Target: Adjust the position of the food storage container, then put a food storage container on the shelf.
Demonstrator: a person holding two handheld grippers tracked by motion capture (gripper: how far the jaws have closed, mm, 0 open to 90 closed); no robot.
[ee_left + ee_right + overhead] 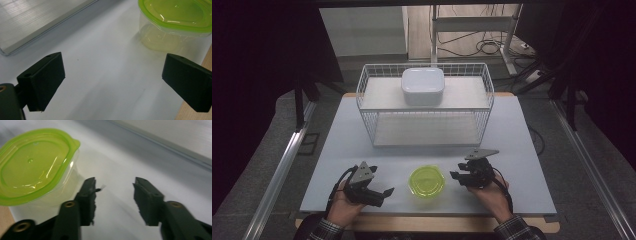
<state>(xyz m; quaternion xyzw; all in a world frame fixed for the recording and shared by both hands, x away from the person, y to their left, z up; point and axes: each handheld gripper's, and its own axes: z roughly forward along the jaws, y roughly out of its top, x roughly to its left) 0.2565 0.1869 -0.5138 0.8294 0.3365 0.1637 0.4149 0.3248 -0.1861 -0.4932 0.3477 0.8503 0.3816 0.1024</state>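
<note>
High view: a green-lidded container [427, 181] was seen near the front edge of the white surface [522, 150], between the left gripper [384, 194] and the right gripper [455, 175], touched by neither. Behind it a wire basket [367, 85] w/ a white tub [422, 86] was set; a bare strip of surface was left between basket and container. No writing could be read anywhere.

Left gripper view: fingers [42, 82] were spread wide, nothing between them; the container [175, 22] was seen ahead at upper right, and the surface's wooden edge at lower right.

Right gripper view: fingers [88, 197] were held apart, nothing pinched; the container [32, 165] lay just beside the nearer finger, lid on.
</note>
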